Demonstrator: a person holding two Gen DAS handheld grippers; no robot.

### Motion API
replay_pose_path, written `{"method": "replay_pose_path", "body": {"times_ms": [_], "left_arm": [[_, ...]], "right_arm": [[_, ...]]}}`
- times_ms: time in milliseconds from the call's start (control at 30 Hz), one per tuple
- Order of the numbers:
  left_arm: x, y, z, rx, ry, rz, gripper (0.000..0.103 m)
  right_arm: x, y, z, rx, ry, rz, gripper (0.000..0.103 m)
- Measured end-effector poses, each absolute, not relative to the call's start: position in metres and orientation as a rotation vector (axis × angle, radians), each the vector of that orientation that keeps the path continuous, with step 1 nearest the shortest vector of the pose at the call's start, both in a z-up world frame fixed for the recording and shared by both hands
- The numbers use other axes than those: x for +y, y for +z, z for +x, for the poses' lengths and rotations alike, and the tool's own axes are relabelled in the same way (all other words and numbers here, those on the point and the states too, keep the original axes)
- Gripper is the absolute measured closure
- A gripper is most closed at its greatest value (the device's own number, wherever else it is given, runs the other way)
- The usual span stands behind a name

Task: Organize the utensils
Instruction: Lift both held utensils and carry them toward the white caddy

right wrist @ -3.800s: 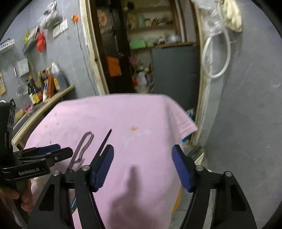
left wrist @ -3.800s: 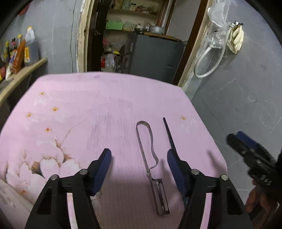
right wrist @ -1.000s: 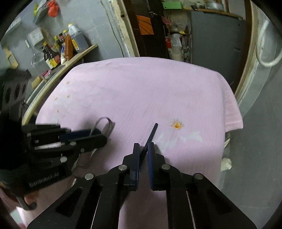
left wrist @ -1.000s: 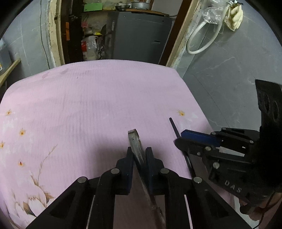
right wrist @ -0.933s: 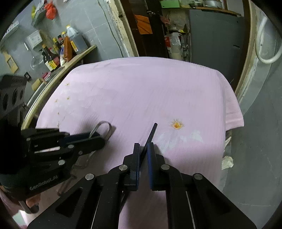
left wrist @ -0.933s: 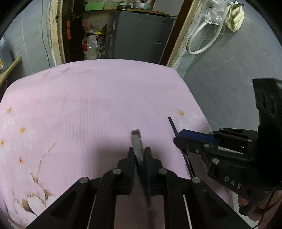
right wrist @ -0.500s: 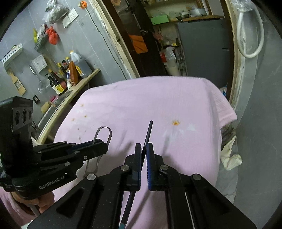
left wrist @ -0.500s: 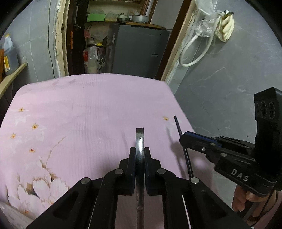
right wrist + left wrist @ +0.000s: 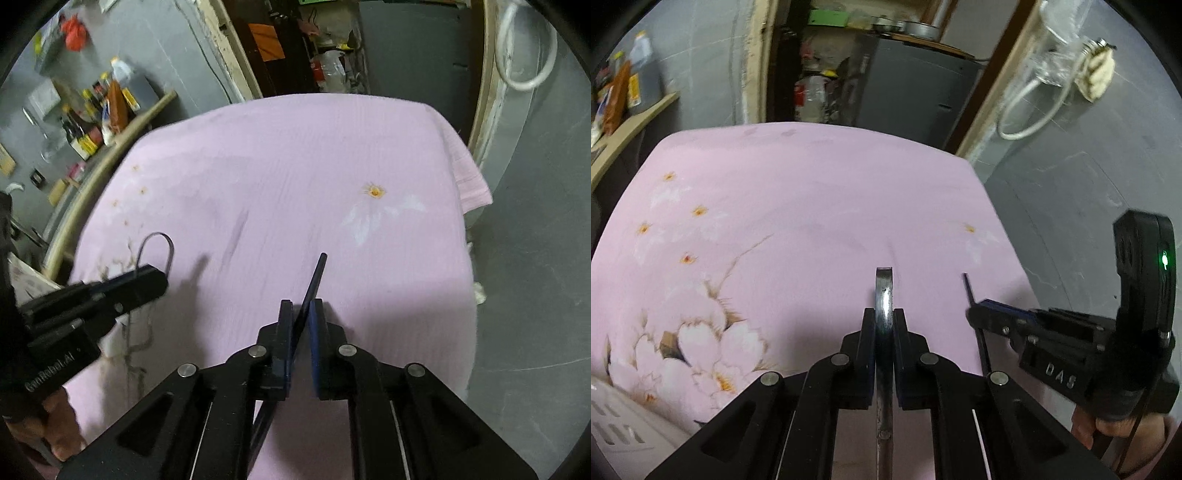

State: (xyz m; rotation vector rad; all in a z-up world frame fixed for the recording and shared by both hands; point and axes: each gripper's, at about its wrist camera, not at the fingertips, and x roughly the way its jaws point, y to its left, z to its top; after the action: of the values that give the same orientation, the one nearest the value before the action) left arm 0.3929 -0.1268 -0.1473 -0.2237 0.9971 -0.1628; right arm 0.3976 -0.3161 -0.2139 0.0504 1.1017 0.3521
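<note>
Utensils are both picked up but not yet put anywhere: the left gripper [image 9: 884, 321] is clamped on the metal peeler [image 9: 884, 291], the right gripper [image 9: 301, 317] on the thin black utensil [image 9: 314, 278], its jaws easing apart a little, and both hang above the pink flowered cloth [image 9: 798, 206]. Placing them is left, by my reading; a white slotted tray [image 9: 613, 424] shows at the left view's lower corner. Each utensil's long axis runs along its gripper's fingers, the peeler's looped handle and the black tip pointing forward and away.
</note>
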Motion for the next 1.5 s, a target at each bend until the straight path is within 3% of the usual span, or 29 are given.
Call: {"method": "replay_pose_path", "body": {"times_ms": [133, 267, 400, 567, 733, 1100, 1500], "left_arm": [[-0.122, -0.149, 0.393, 0.999, -0.153, -0.245, 0.095], [-0.119, -0.152, 0.392, 1.002, -0.16, -0.257, 0.095], [-0.118, -0.153, 0.389, 1.003, -0.172, -0.264, 0.095], [-0.123, -0.146, 0.385, 0.993, -0.203, -0.255, 0.095], [-0.129, -0.128, 0.371, 0.937, -0.268, -0.235, 0.095], [-0.12, -0.067, 0.309, 0.738, -0.433, -0.232, 0.095], [-0.063, 0.027, 0.253, 0.545, -0.506, -0.242, 0.095]], "right_arm": [[-0.303, -0.21, 0.39, 1.105, 0.316, 0.016, 0.081], [-0.296, -0.21, 0.382, 1.093, 0.262, -0.026, 0.08], [-0.299, -0.209, 0.379, 1.064, 0.227, -0.024, 0.094], [-0.334, -0.206, 0.379, 1.063, 0.28, 0.236, 0.097], [-0.358, -0.172, 0.335, 0.888, 0.293, 0.36, 0.098], [-0.353, -0.1, 0.234, 0.62, 0.237, 0.286, 0.098], [-0.295, 0.04, 0.195, 0.379, 0.285, 0.186, 0.098]]}}
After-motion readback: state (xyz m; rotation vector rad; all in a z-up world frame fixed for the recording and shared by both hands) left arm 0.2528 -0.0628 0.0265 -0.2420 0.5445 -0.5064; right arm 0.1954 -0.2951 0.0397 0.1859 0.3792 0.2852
